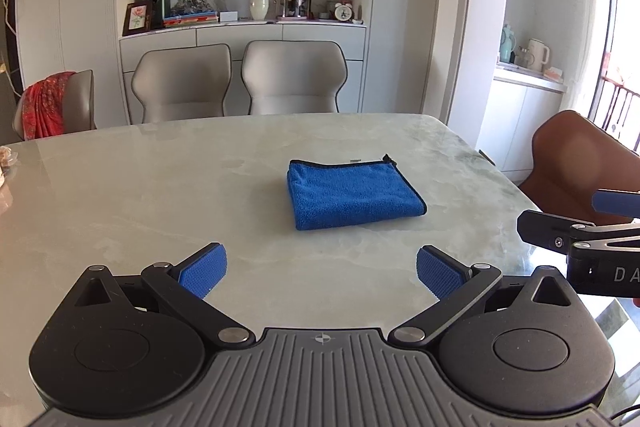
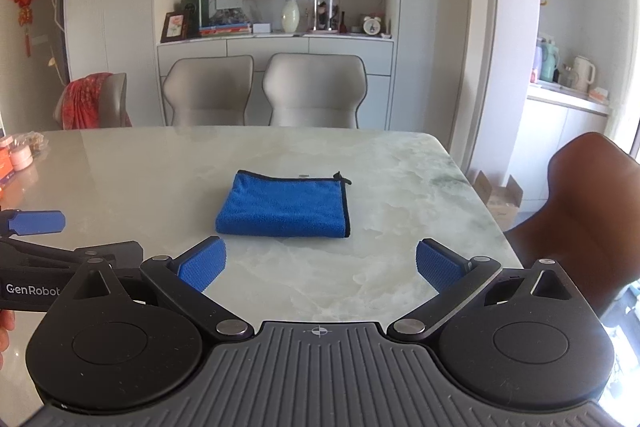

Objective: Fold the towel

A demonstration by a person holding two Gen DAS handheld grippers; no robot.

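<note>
A blue towel (image 1: 352, 195) with dark edging lies folded into a small rectangle on the marble table (image 1: 160, 195); it also shows in the right wrist view (image 2: 286, 207). My left gripper (image 1: 320, 275) is open and empty, held above the table short of the towel. My right gripper (image 2: 320, 267) is open and empty, also short of the towel. Each gripper shows in the other's view: the right one at the right edge (image 1: 592, 231), the left one at the left edge (image 2: 36, 251).
Two grey chairs (image 1: 240, 83) stand behind the table's far edge, a brown chair (image 2: 592, 211) at its right. Small jars (image 2: 18, 157) sit at the table's left edge. A cardboard box (image 2: 500, 199) is on the floor to the right.
</note>
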